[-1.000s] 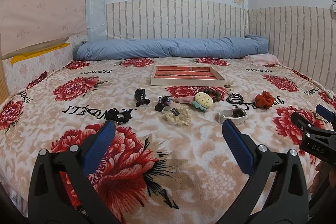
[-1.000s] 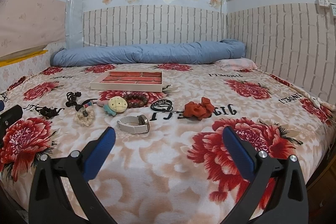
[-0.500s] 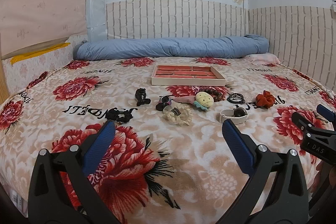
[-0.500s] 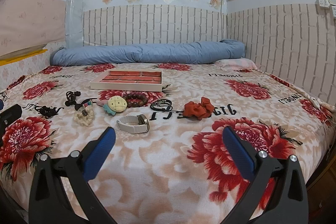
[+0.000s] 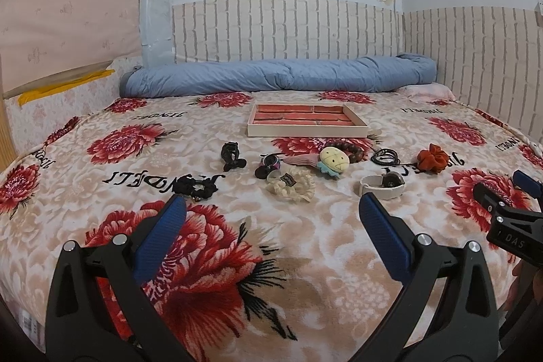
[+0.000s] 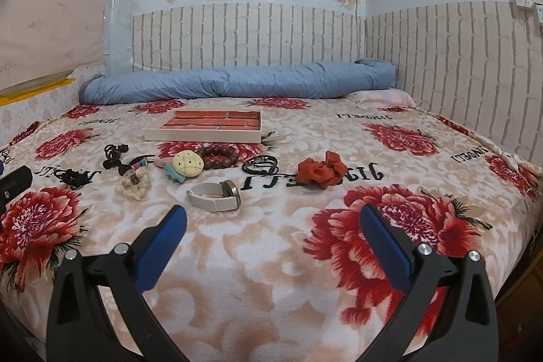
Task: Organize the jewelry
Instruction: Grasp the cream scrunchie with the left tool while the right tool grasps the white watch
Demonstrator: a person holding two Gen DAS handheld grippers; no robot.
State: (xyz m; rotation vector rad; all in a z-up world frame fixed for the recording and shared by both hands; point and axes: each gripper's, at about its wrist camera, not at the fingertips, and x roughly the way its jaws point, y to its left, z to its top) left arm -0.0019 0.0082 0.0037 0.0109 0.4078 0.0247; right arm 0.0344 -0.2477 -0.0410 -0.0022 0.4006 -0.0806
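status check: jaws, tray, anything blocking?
Left gripper and right gripper open, holding nothing. Tray holds no items yet; watch, scrunchie, beads loose on blanket. Path clear.

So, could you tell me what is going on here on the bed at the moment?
A person is about to sort jewelry and hair accessories into a tray. Both the left hand-held gripper and the right hand-held gripper hover open above the blanket, holding nothing. The tray looks empty. The white watch, orange scrunchie, bead bracelet and the other pieces lie loose on the blanket in front of it.
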